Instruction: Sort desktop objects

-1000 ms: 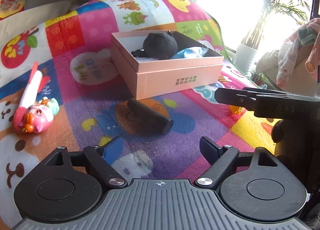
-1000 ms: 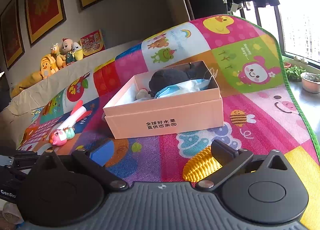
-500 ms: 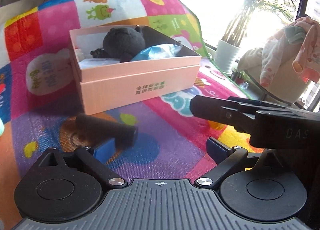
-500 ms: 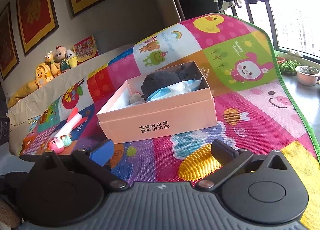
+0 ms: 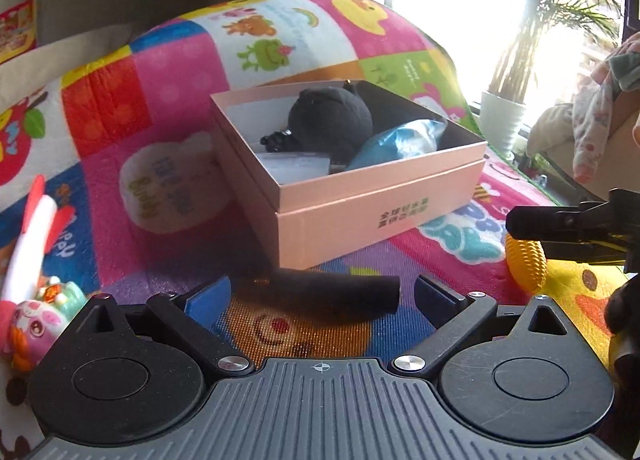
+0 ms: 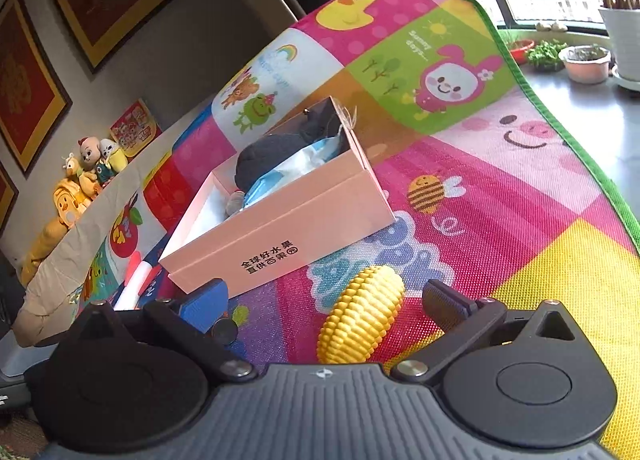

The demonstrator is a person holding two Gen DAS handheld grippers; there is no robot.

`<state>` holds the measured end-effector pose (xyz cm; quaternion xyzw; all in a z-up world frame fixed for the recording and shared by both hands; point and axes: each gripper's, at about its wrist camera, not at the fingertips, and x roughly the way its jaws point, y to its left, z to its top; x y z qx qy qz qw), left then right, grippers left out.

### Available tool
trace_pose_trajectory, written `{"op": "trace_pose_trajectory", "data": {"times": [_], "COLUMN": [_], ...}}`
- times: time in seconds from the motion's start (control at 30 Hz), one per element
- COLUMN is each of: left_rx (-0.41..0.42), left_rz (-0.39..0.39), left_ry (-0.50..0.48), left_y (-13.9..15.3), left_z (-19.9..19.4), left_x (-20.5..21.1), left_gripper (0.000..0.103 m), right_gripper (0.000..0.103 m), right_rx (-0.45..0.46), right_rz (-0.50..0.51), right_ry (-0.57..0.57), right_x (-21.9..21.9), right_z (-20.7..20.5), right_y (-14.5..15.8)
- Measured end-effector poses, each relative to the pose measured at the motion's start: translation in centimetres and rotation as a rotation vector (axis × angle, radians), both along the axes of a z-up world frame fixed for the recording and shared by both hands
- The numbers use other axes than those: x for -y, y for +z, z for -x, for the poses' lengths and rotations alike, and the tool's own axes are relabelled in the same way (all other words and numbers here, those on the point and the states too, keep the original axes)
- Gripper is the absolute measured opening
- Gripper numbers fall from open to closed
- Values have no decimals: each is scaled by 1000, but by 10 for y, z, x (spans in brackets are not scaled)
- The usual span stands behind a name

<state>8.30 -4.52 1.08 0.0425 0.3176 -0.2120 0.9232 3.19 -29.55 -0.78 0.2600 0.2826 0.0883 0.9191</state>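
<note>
Currently, both grippers are released. The left gripper frames the black tube lying before the box; the right gripper frames the corn. Next: clench, lift, box each.

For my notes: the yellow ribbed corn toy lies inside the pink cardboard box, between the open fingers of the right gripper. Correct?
Not quite. The yellow ribbed corn toy lies on the colourful play mat, outside the pink cardboard box. The right wrist view shows it between the right gripper's open fingers.
</note>
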Motion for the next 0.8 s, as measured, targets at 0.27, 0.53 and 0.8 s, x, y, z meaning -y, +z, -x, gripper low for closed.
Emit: {"op": "trace_pose_trajectory", "data": {"times": [0.27,0.53,0.8], "left_rx": [-15,-12,-8], "left_rz": [-2,-20,-81], "left_ry": [-32,42,190], "left_y": [-5,-4,-5], "left_z": [-4,14,60], "left_x": [17,9,-18], "left_gripper": [100,79,98], "right_gripper": [103,103,103], "right_rx": [2,2,-34], "right_rz": [-8,-7,131], "right_ry": [-2,-2,23], "right_x": [0,1,-17], "right_z": [0,0,-7], "right_y": [0,-1,4]}}
